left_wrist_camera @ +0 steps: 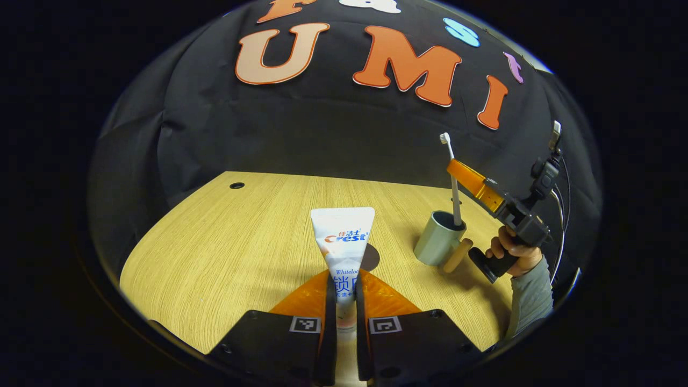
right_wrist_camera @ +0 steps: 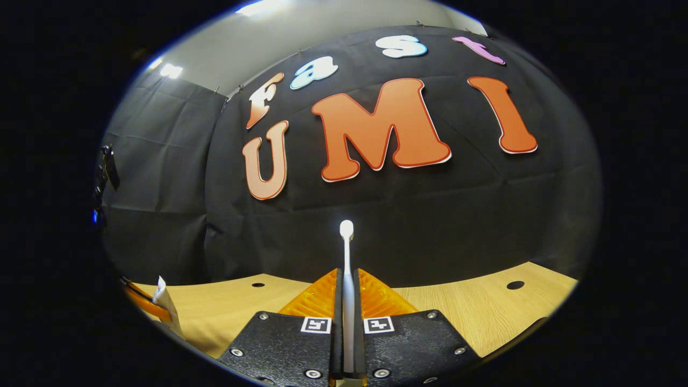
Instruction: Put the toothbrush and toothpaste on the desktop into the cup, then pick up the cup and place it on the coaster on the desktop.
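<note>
My left gripper (left_wrist_camera: 344, 293) is shut on a white toothpaste tube (left_wrist_camera: 342, 242), which stands crimped end up above the wooden desk (left_wrist_camera: 215, 252). To the right sits a grey-green cup (left_wrist_camera: 436, 239) with a wooden handle (left_wrist_camera: 457, 256). A white toothbrush (left_wrist_camera: 454, 196) stands bristles up with its lower end inside the cup, and the right gripper (left_wrist_camera: 456, 173) is shut on its shaft. In the right gripper view the toothbrush (right_wrist_camera: 346, 258) rises upright between the fingers of my right gripper (right_wrist_camera: 348, 293). A dark round disc (left_wrist_camera: 372, 257) lies behind the tube, partly hidden.
A person's hand (left_wrist_camera: 510, 251) and grey sleeve (left_wrist_camera: 531, 295) hold the right gripper at the desk's right edge. The desk has a cable hole (left_wrist_camera: 236, 185) at the far left. In the right gripper view the toothpaste tube's end (right_wrist_camera: 161, 298) shows at the lower left.
</note>
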Tool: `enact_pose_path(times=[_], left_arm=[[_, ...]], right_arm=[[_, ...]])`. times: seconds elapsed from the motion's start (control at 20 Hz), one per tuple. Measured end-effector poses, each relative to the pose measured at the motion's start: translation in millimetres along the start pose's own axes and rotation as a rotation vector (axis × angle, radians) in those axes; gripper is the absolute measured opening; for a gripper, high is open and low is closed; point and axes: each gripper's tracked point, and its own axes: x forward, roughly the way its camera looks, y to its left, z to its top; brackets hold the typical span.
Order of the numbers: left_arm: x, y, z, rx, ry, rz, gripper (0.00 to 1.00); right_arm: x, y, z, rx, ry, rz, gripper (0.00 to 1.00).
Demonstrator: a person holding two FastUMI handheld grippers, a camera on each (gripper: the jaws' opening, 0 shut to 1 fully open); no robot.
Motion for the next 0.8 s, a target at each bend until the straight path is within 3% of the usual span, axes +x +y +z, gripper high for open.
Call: enact_pose_path(times=[0.2,0.8], left_arm=[[-0.2,-1.5,1.4,0.007,-0.007,-0.006,0.19],[4.9,-19.7,4.8,0.031,-0.006,-0.035,0.19]], right_arm=[[-2.0,-4.3,-18.2,0.05,0.057,0.005,0.08],[-16.0,-22.9,-27.2,0.078,0.057,-0.052,0.1]])
